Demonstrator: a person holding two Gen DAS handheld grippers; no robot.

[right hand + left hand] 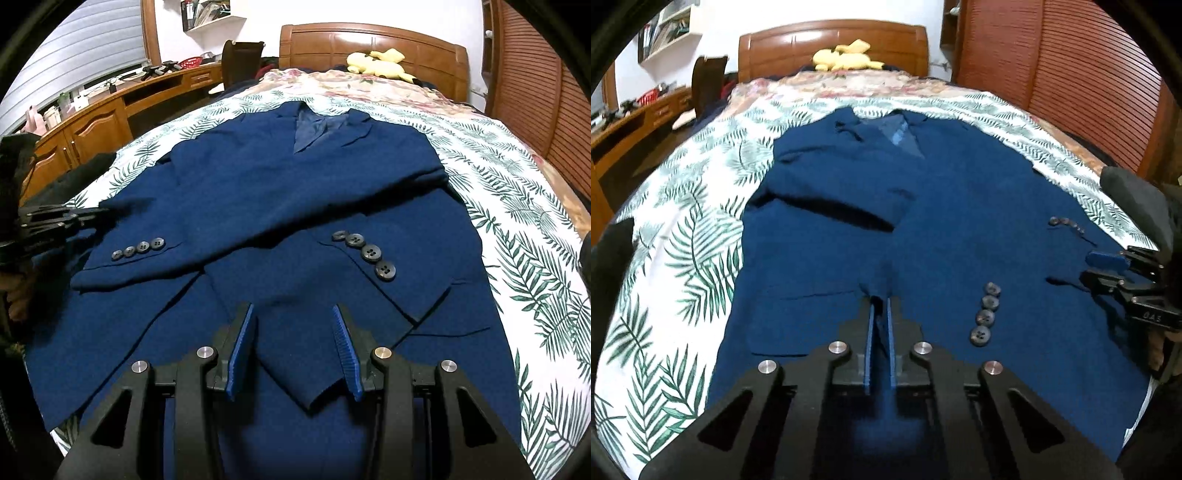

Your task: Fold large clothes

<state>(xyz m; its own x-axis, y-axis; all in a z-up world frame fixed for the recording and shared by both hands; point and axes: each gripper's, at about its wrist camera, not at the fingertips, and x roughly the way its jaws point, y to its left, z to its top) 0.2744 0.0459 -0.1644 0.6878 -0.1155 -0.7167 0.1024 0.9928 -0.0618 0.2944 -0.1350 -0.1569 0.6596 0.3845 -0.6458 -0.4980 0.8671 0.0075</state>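
A navy suit jacket [942, 206] lies face up on the bed, both sleeves folded across its front [295, 192]. In the left wrist view my left gripper [881, 306] is shut on a small ridge of the jacket's cloth, left of a row of sleeve buttons [986, 314]. The right wrist view shows that same gripper [105, 211] at the jacket's left edge. My right gripper [293, 307] stands open low over the hem. A pointed front corner of the jacket lies between its blue pads [240, 347], untouched. The right gripper [1087, 267] also appears at the jacket's right side.
The bed wears a leaf-print sheet [683, 240] and a floral cover further up. A yellow plush toy [376, 62] rests by the wooden headboard [369, 40]. A wooden desk [92, 110] with clutter runs along the left. Slatted wooden doors [1052, 74] stand at the right.
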